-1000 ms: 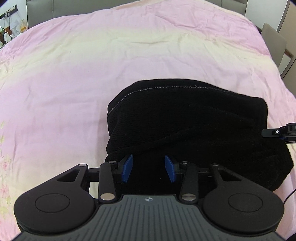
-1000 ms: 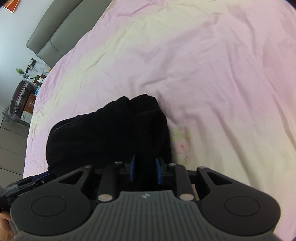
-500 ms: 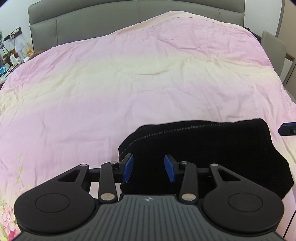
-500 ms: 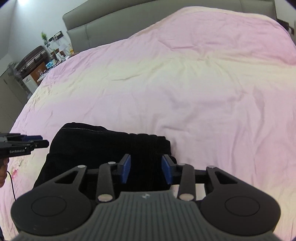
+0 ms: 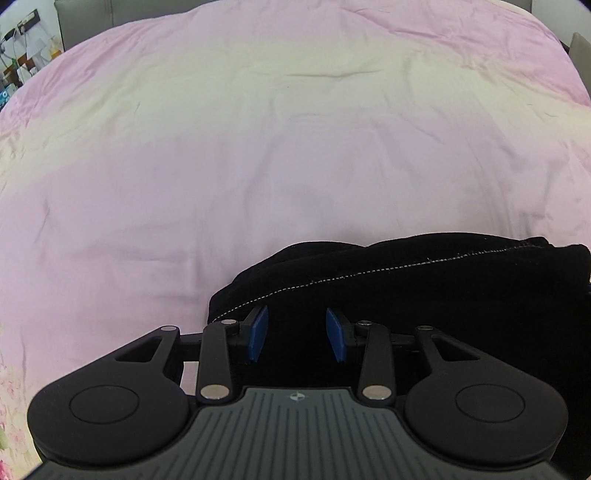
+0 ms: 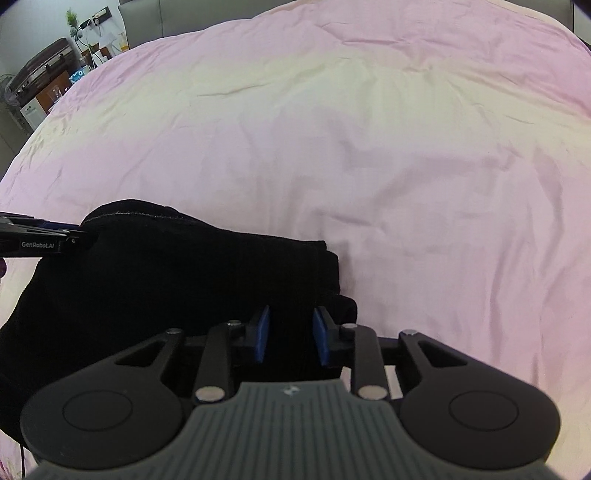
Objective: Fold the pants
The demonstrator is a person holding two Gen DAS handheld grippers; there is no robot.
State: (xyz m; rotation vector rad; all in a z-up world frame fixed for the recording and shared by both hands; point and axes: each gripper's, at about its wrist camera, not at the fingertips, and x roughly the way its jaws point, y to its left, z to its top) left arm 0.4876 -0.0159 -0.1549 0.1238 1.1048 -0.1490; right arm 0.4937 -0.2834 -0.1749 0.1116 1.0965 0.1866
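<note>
Downward both grippers tilt, left gripper (image 5: 295,338), right gripper (image 6: 290,338), closing over pants (image 6: 166,280)

pants (image 5: 424,295) on bed (image 5: 295,147), at its near edge | my left gripper (image 5: 295,338) over pants' left end | my right gripper (image 6: 290,338) over their right end | headboard (image 6: 166,18) behind bed | nightstand (image 6: 40,88) at far left

I read one text only — "GenRobot.AI", white lettering on black side of left gripper (image 6: 79,236), far left of right wrist view.
</note>
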